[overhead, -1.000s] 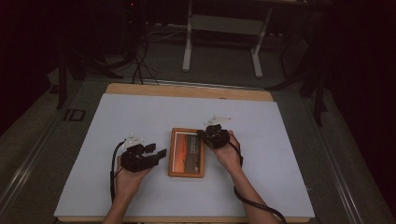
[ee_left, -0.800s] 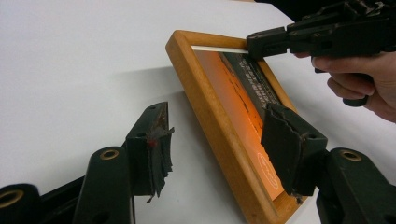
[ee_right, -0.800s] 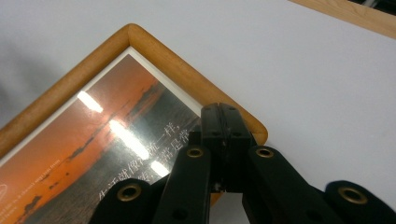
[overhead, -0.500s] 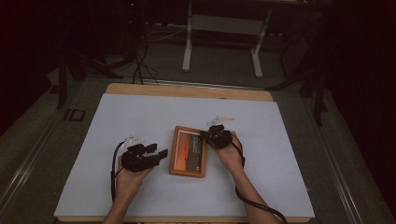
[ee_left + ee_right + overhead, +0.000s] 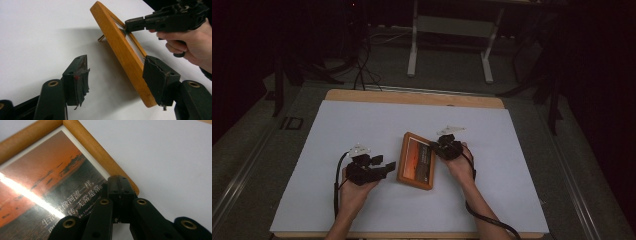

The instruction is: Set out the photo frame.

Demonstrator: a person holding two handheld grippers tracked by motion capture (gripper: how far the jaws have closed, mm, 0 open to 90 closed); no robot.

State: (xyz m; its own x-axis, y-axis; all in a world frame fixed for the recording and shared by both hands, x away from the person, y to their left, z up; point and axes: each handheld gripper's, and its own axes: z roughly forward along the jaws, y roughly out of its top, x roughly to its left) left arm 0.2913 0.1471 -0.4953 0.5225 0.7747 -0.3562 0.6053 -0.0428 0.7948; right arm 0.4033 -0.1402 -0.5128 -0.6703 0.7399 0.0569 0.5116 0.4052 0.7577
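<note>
A wooden picture frame (image 5: 417, 161) with a sunset photo sits mid-table, its right side lifted off the white sheet. My right gripper (image 5: 438, 148) is shut on that raised edge; in the right gripper view its jaws (image 5: 120, 185) pinch the wood rim (image 5: 82, 145) beside the photo (image 5: 50, 182). My left gripper (image 5: 388, 166) is open just left of the frame. In the left gripper view it (image 5: 117, 72) stands with the tilted frame (image 5: 120, 47) touching or nearly touching its right pad (image 5: 156, 75), and the right gripper (image 5: 130, 23) holds the frame's far edge.
A white sheet (image 5: 362, 125) covers the wooden table, whose edge (image 5: 412, 97) shows at the back. A small brass prop (image 5: 101, 38) pokes out under the frame. Table legs and cables stand on the dark floor beyond.
The frame lay flat a second ago; its right side has since risen and turned slightly in the right gripper's hold. The left gripper has barely moved.
</note>
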